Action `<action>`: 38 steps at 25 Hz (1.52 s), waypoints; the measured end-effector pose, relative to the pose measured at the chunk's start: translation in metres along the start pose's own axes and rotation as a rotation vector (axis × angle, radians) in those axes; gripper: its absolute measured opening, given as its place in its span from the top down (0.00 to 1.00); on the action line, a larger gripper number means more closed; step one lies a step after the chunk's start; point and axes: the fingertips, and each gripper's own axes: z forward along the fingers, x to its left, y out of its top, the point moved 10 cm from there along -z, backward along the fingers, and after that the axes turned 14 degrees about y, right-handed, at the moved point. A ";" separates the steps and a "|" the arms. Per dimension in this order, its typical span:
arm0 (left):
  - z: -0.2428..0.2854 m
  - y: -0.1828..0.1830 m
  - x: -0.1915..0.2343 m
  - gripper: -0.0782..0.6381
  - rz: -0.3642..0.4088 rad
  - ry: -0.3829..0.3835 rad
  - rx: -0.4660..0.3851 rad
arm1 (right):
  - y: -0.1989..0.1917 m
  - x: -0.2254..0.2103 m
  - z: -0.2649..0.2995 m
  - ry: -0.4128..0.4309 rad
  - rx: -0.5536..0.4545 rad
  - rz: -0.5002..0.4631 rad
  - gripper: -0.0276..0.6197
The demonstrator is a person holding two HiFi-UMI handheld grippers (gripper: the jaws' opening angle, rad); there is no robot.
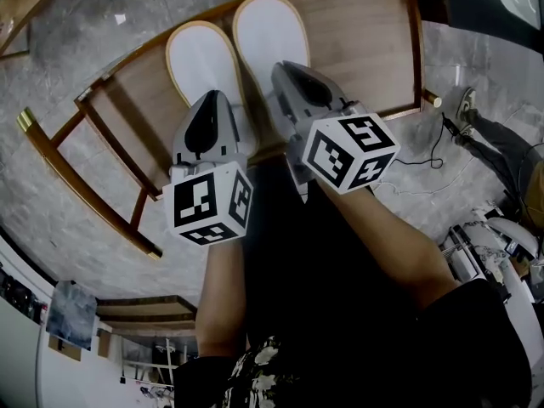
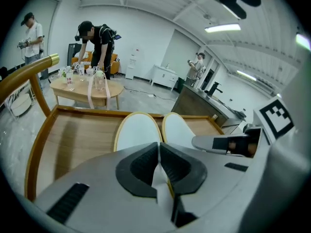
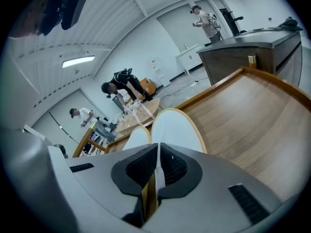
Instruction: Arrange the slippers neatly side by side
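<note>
two white slippers side by side on wooden bench [image 1: 365, 41], heels at its near edge. l hand-held gripper [image 1: 212, 100] clamped on left slipper [image 1: 200, 58] heel rim; r hand-held gripper [image 1: 286, 68] clamped on right slipper [image 1: 268, 32] heel rim.

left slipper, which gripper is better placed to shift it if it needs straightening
Left. The left gripper is shut on the near end of the left slipper and can shift it directly. The right gripper is clamped on the right slipper and would have to let go first.
</note>
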 end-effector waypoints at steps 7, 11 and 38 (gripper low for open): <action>0.005 -0.001 -0.001 0.87 -0.008 0.008 -0.003 | -0.003 0.005 0.013 0.008 0.005 0.026 0.94; 0.011 -0.001 -0.004 0.87 -0.022 -0.025 0.001 | -0.003 0.006 0.017 0.016 0.034 0.001 0.94; -0.017 0.011 -0.004 0.67 0.036 -0.071 -0.054 | 0.020 0.032 -0.011 0.081 0.072 -0.426 0.75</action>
